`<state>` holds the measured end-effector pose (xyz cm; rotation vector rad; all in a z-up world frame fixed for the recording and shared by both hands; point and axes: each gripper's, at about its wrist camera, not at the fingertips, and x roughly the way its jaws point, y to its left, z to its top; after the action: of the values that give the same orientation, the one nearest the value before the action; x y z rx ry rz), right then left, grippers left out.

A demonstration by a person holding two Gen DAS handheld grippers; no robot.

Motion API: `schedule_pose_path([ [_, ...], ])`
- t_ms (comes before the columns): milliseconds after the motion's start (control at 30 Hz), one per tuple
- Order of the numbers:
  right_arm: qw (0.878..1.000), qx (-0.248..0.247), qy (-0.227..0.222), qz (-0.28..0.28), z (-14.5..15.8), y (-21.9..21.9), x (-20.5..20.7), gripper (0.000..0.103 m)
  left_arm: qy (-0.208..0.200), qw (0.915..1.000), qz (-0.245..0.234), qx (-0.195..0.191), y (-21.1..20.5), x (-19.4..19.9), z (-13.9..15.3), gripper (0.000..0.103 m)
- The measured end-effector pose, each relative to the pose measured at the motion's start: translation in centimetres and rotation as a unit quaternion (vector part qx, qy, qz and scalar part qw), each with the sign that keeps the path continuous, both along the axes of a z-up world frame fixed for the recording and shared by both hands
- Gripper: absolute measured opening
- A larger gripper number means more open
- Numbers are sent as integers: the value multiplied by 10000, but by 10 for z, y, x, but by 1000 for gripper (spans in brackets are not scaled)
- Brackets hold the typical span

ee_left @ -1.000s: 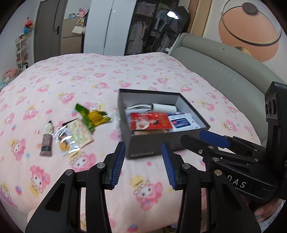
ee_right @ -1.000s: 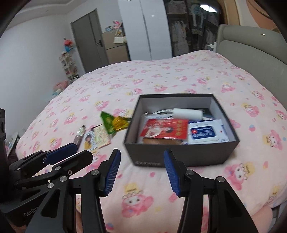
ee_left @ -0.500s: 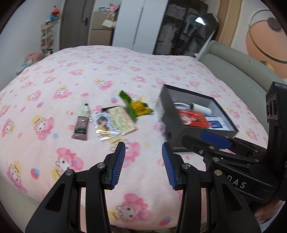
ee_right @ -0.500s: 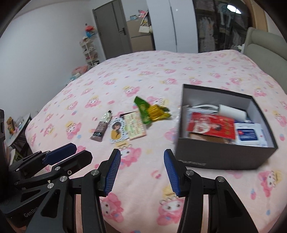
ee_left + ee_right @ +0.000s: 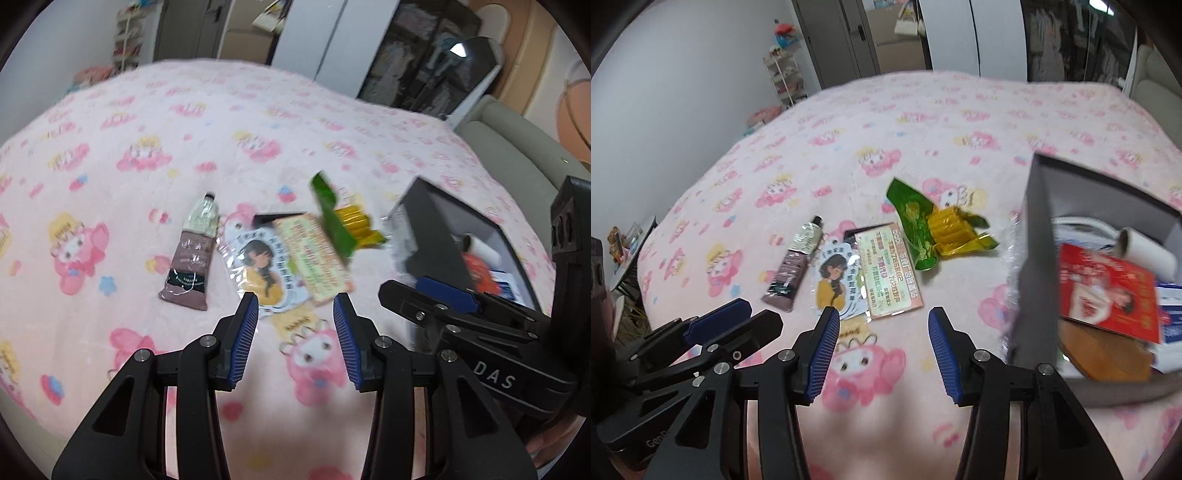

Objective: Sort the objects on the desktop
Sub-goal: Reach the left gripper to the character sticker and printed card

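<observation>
Loose items lie on the pink bedspread: a brown tube (image 5: 192, 258) (image 5: 794, 262), a clear-wrapped girl sticker card (image 5: 262, 271) (image 5: 834, 280), a pink-green printed card (image 5: 314, 254) (image 5: 888, 273) and a green-yellow snack wrapper (image 5: 340, 221) (image 5: 934, 225). A dark grey box (image 5: 436, 236) (image 5: 1038, 258) on the right holds a red packet (image 5: 1108, 291), a white roll (image 5: 1148, 254) and other items. My left gripper (image 5: 295, 332) is open and empty, just short of the cards. My right gripper (image 5: 881, 339) is open and empty, just short of the printed card.
The bed's grey padded headboard (image 5: 517, 155) rises on the right. White wardrobe doors (image 5: 971, 33), a grey door (image 5: 842, 37) and a small shelf (image 5: 783, 74) stand beyond the bed. The bed edge lies under both grippers.
Both grippers have swung left, away from the box, and moved closer to the loose items. The box has shifted to the right edge of both views. Both stay open.
</observation>
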<state>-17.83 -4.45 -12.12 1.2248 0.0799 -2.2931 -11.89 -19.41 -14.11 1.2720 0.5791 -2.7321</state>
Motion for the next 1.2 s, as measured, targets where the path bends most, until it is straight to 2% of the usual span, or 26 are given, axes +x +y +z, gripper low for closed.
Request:
schedule_pose_path([
  [133,9992,317,-248,-74,-35,-13,-24,46,-309,9992,151,221,-11,-22,-33,42],
  [267,9976,636,-199,-187,-57,-25,-42,46,-419,9985,304,203,-15,-33,-54,42],
  [433,9980,485,-281,-300,-76,-27,-61,46,-469,9973,273,495,-22,-36,-72,42],
  [533,9986,109,-437,-276,-74,-20,-60,46,-362,9972,168,638,-22,-33,-71,42],
  [600,9982,-110,-580,-104,-71,-18,-54,44,-329,9977,64,585,-15,-28,-69,41],
  [700,9985,-112,-532,-72,-66,-13,-42,41,-292,9982,-99,517,-5,-21,-66,39],
  [833,9976,-304,-621,25,-54,1,-23,38,-343,9967,-354,648,10,-1,-61,35],
  [1000,9979,-153,-562,283,-41,15,24,39,-360,9964,-494,588,30,32,-56,35],
  [1200,9976,-108,-664,162,-40,28,35,39,-314,9974,-182,628,17,41,-51,36],
])
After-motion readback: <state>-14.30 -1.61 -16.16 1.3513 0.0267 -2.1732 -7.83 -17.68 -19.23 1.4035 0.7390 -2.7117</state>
